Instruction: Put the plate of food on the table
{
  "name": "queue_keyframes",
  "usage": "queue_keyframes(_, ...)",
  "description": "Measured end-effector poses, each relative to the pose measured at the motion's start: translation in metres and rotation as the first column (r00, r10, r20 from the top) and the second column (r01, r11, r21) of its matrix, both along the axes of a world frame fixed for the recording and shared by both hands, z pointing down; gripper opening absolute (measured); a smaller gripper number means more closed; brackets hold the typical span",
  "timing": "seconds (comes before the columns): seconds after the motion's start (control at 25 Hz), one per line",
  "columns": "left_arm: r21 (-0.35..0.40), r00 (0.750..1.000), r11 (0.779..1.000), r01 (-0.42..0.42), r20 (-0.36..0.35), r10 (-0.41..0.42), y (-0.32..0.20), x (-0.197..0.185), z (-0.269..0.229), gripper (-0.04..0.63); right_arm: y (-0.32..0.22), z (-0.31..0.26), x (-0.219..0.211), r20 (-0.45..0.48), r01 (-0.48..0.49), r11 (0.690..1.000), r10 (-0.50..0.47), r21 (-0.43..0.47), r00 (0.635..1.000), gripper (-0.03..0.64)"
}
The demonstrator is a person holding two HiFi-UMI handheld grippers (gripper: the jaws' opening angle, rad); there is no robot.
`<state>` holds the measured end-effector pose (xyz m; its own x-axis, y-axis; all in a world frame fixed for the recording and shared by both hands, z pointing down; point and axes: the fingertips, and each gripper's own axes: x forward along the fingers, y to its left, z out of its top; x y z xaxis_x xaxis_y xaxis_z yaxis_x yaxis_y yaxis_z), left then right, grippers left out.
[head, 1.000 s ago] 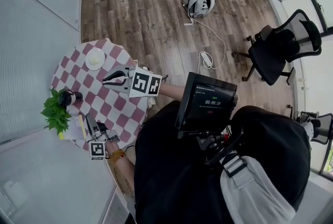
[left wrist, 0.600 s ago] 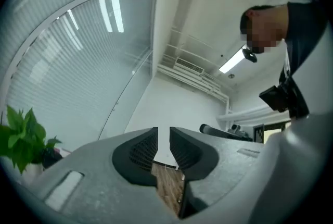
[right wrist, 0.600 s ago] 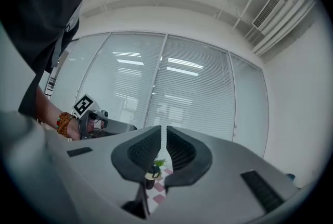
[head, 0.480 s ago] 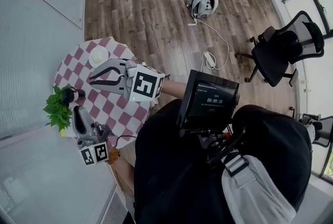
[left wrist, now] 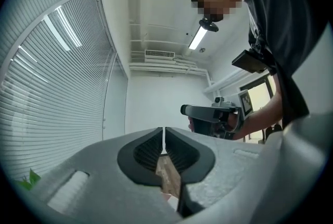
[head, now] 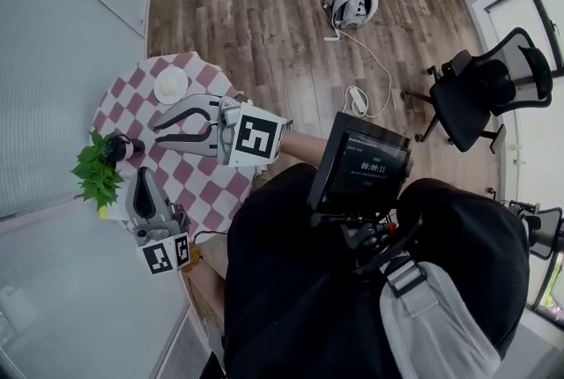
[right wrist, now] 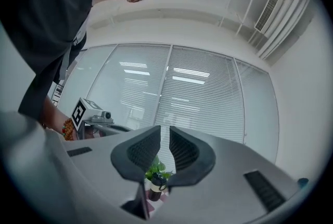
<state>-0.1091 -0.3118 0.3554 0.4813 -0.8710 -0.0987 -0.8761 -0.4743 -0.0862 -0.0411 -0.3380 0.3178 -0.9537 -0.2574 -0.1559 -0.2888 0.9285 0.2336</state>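
On counter (head: 210, 192), far side: white plate (head: 170, 87) sat flat on the checked cloth, fully on the top, no overhang visible. Contents too small to tell from head view, so can't confirm the food.

Right gripper (head: 159, 130) hung over mid-counter, near the plate but not touching it. Jaws were nearly together, thin slit only, nothing in it. Its own view showed just the plant (head: 95, 177) and a dark bottle (head: 117, 146) past the slit.

Left gripper (head: 142, 177) was at the near edge, just beside the plant, well apart from the plate. Jaws were closed to a hairline, empty, aimed up at wall/ceiling.

Status, imo: placement looked done, since the plate was on the counter and neither gripper had it. Nothing obvious left except pulling both grippers clear. Only open item was whether the plate pos was final, can't judge that from these views.
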Motion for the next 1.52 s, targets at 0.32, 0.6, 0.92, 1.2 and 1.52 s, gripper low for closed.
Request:
queue_keyframes(0.32, -0.056, 0.999, 0.998, -0.009, -0.031, 0.007, 0.006, 0.001, 0.034, 0.008, 0.016, 0.038, 0.001, -0.064, -0.006, 1.0, 0.005, -0.018, 0.998, 0.044)
queue_keyframes(0.6, -0.107, 0.999, 0.994, -0.038, -0.022, 0.036, 0.012, 0.014, 0.061, 0.006, 0.024, 0.064, 0.003, -0.074, -0.004, 0.999, 0.0, -0.053, 0.997, 0.043)
queue_keyframes(0.92, -0.144, 0.998, 0.988, -0.058, -0.038, 0.053, 0.011, 0.026, 0.084, 0.006, 0.025, 0.09, 0.014, -0.101, -0.004, 0.997, -0.004, -0.079, 0.995, 0.038)
queue_keyframes(1.2, -0.208, 0.997, 0.975, -0.074, -0.032, 0.069, 0.011, 0.033, 0.115, 0.006, 0.019, 0.12, 0.025, -0.085, -0.036, 0.985, 0.022, -0.168, 0.996, 0.031)
queue_keyframes(1.52, -0.325, 0.998, 0.944, -0.063, -0.028, 0.057, 0.019, 0.038, 0.168, 0.006, 0.02, 0.185, 0.039, -0.29, -0.129, 0.956, 0.049, -0.264, 0.956, 0.031)
